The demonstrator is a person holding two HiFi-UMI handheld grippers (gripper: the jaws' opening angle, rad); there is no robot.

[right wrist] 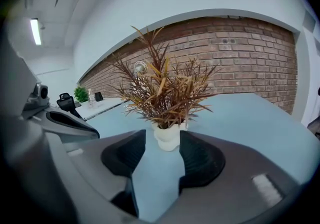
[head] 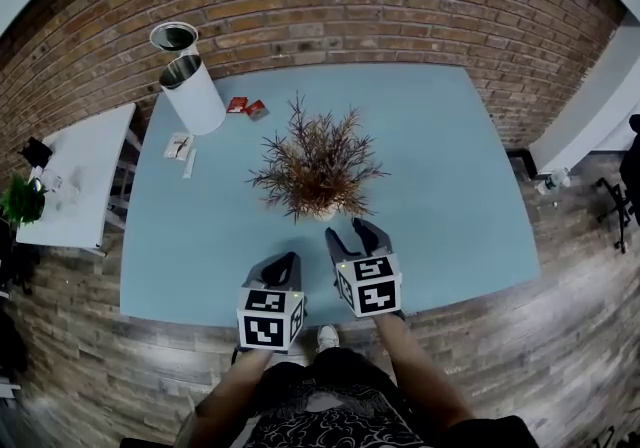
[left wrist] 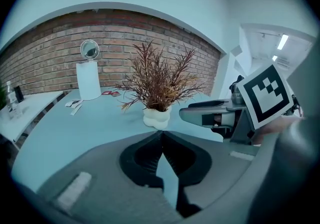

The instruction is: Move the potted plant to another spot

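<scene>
The potted plant (head: 318, 166), dry reddish-brown sprigs in a small white lumpy pot (head: 323, 213), stands upright mid-table on the light blue table (head: 450, 156). My right gripper (head: 356, 231) is open just in front of the pot; in the right gripper view the pot (right wrist: 167, 138) shows in the gap beyond the right gripper (right wrist: 162, 134), with neither pad touching it. My left gripper (head: 290, 262) hangs a little nearer to me, to the pot's left. Its jaws meet at the tips of the left gripper (left wrist: 161, 134), empty, with the pot (left wrist: 157, 117) further ahead.
A white cylinder bin (head: 195, 91) and a round mirror (head: 173, 36) stand at the table's far left. Red packets (head: 245, 107) and papers (head: 180, 146) lie near them. A white side table (head: 75, 171) with a green plant (head: 20, 201) is left; a brick wall (head: 350, 6) runs behind.
</scene>
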